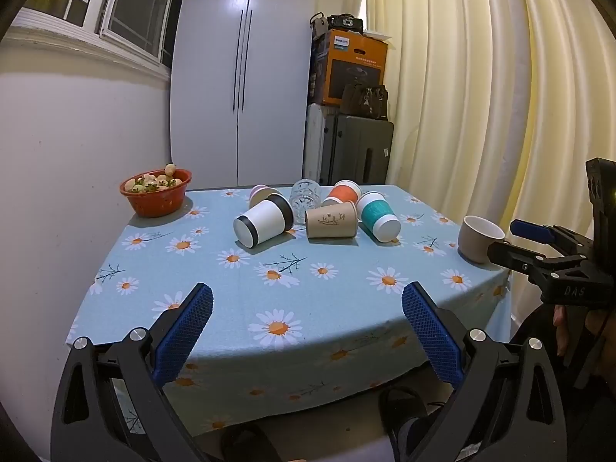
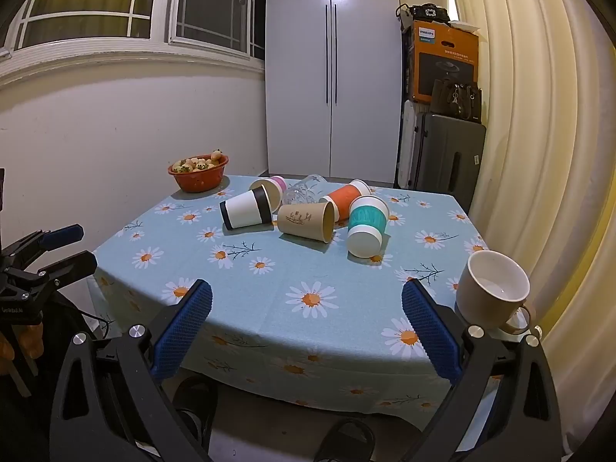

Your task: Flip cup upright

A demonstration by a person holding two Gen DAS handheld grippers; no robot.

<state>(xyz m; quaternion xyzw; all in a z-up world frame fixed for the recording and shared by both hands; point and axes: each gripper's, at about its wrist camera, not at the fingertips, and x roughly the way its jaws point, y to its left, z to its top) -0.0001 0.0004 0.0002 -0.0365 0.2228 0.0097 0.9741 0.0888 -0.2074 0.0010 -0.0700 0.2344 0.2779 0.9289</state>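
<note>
Several paper cups lie on their sides in the middle of the table: a white cup with black bands (image 1: 263, 220) (image 2: 247, 207), a brown kraft cup (image 1: 331, 218) (image 2: 307, 221), a teal-banded cup (image 1: 377, 216) (image 2: 366, 225), an orange cup (image 1: 343, 193) (image 2: 344, 195), a pink-rimmed cup (image 1: 261, 195) (image 2: 269, 188) and a clear glass (image 1: 305, 195) (image 2: 302, 189). A beige mug (image 1: 479, 238) (image 2: 492, 290) stands upright at the right edge. My left gripper (image 1: 307, 310) is open and empty over the near edge. My right gripper (image 2: 307, 308) is open and empty, left of the mug.
A red bowl of fruit (image 1: 156, 190) (image 2: 199, 171) sits at the far left corner by the wall. The table has a blue daisy tablecloth (image 1: 308, 288) (image 2: 308, 269). A white cabinet, suitcase and boxes stand behind; curtains hang on the right.
</note>
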